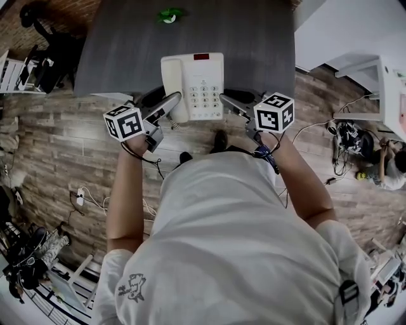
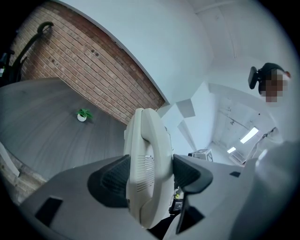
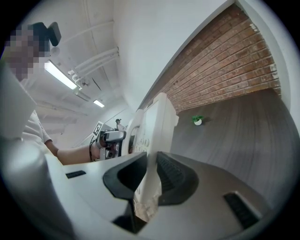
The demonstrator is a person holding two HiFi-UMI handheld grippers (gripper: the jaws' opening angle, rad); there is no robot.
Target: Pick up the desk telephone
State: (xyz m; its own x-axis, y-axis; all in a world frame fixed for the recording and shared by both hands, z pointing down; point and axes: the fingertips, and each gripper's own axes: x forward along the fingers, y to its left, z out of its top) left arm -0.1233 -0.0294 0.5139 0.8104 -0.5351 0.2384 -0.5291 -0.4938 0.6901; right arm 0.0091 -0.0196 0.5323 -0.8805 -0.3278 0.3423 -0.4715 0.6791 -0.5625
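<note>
The cream desk telephone (image 1: 193,86) with a keypad and a red display hangs over the near edge of the grey table (image 1: 127,44), held between both grippers. My left gripper (image 1: 172,101) is shut on its left side. In the left gripper view the black pads (image 2: 112,180) press the handset (image 2: 147,164) from both sides. My right gripper (image 1: 229,101) is shut on the phone's right edge. The right gripper view shows that thin rim (image 3: 152,140) pinched between the pads (image 3: 173,176).
A small green plant (image 1: 169,15) in a white pot stands at the table's far edge. Wood-look floor lies below, with cables and a power strip (image 1: 80,198) at left. Dark chairs (image 1: 51,57) stand at left and a white desk (image 1: 374,76) at right.
</note>
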